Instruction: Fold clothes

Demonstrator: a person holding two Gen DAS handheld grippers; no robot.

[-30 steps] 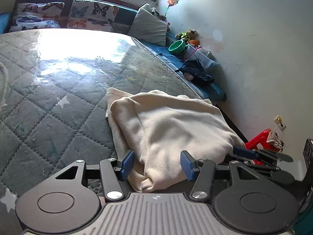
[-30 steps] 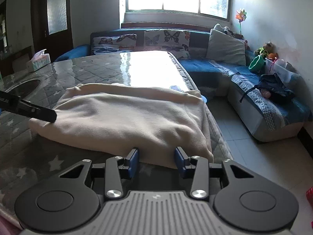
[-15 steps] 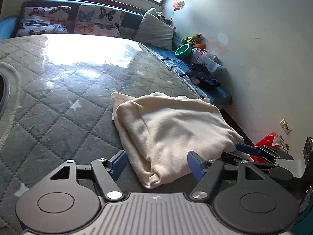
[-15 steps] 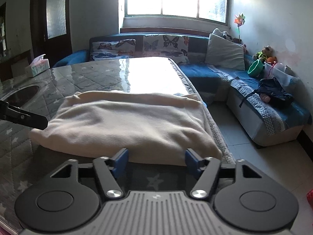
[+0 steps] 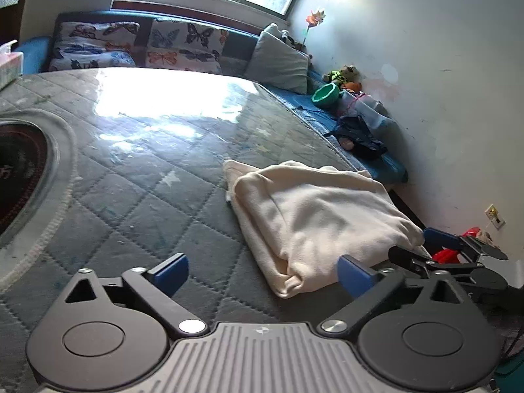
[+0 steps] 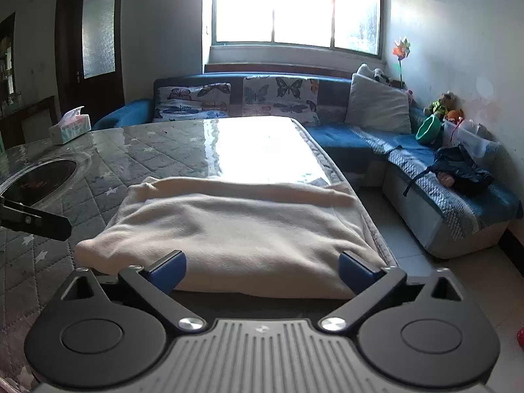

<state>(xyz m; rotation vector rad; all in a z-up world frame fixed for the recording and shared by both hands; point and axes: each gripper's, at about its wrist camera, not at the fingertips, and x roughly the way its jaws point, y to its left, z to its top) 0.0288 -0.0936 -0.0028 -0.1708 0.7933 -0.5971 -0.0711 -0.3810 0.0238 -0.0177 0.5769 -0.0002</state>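
Note:
A cream garment lies folded into a thick rectangle on the quilted table, near its right edge. My left gripper stands just short of the garment's near left corner. Its jaws are opening wide and its blue pads touch no cloth. My right gripper faces the near edge of the garment. Its jaws are opening too, with the edge lying between the pads but not pressed. The right gripper also shows at the garment's right corner.
A round dark inset sits in the table at the left. A tissue box stands at the far left corner. Beyond the table's right edge are tiled floor and a blue sofa with cushions, a green bowl and clothes.
Both grippers went from partly closed at the garment's near edge to wide open and drew back a little. The cloth now lies flat, free of the pads.

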